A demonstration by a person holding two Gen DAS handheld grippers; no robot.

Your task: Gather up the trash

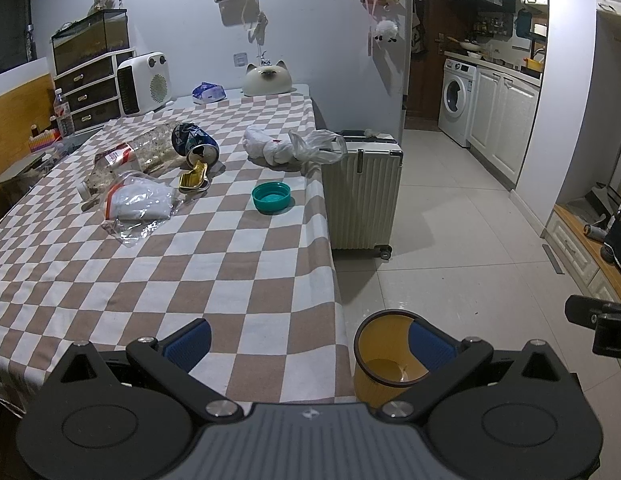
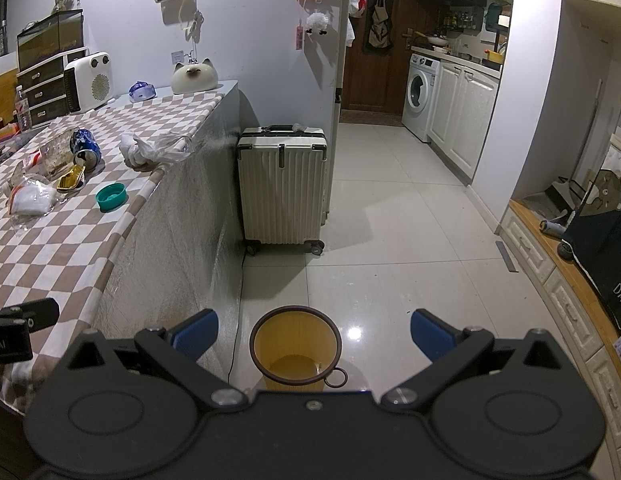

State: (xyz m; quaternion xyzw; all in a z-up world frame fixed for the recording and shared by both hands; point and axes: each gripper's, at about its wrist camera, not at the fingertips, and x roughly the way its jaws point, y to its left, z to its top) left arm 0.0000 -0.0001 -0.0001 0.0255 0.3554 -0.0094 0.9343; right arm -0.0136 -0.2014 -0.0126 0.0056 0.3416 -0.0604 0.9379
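— Dim kitchen-side room, checkered tablecloth [image 1: 190, 264] over a long table, and all the rubbish is bunched at the far end. See the pile?

— I do. A crushed blue can [image 1: 195, 140] lying on its side, a clear plastic bottle [image 1: 150, 152] next to it, a gold foil tray [image 1: 193, 178] just in front of the can, a crumpled clear bag [image 1: 140, 202] nearest us, and a teal lid [image 1: 271, 197] sitting apart. A white knotted plastic bag [image 1: 286, 146] slumps at the table's edge.

— And the bin?

— Yellow wastebasket [image 2: 296, 344], upright on the tiled floor just beside the table's near corner. Looks empty but for the glint at its bottom. Sensible spot, I'd say: close under the edge, so anything lifted off the cloth has a short drop.

— Grippers?

— Left gripper [image 1: 310, 344] hovers over the near end of the table, jaws spread wide, nothing between them. Right gripper [image 2: 314, 336] hangs above the floor, also spread wide and empty, with the bin's mouth framed between its fingers.

— So nothing collected yet?

— That's my read. The trash lies well apart from both claws. I'd guess the left one reaches in first, being the one over the table, while the right waits by the bin.

— Suitcase [image 2: 282, 188] in the way?

— No, it stands beyond the table's far end, clear of the bin.
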